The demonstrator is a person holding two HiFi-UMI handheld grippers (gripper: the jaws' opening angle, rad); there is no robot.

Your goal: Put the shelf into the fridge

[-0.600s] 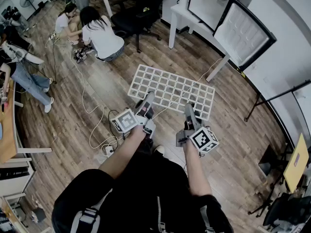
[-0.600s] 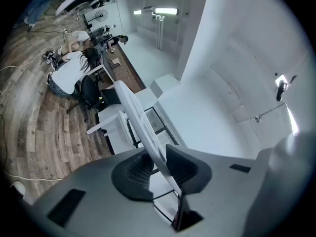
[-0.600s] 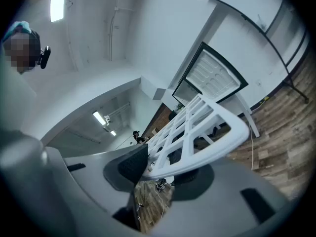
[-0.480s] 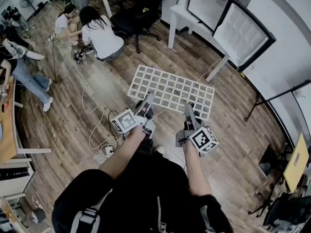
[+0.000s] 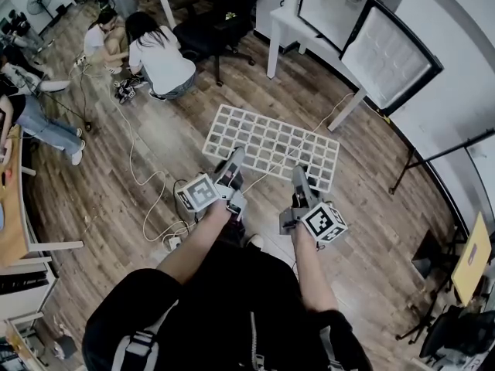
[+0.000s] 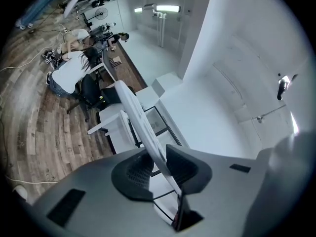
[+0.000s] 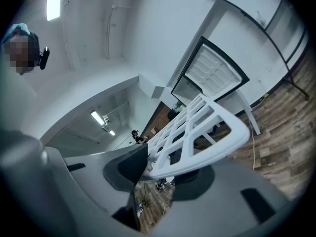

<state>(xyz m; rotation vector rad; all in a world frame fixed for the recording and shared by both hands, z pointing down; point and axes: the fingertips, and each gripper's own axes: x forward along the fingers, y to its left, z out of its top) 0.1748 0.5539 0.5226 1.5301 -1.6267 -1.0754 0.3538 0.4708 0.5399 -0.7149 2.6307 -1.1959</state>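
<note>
Above the floor (image 5: 363,230), shelf (image 5: 272,143) level, long axis left-to-right, left claw (image 5: 235,159) and right claw (image 5: 298,174) pinching its near edge

We record a black short-sleeved top (image 5: 224,300), forearms bare, with a grey webbing strap (image 5: 138,348) on its left side. The left hand-held gripper (image 5: 235,159) and the right hand-held gripper (image 5: 298,175) are matt grey. Each bears a white cube (image 5: 199,193) printed with black square markers. Their pads (image 6: 132,174) are dark and ribbed.
</note>
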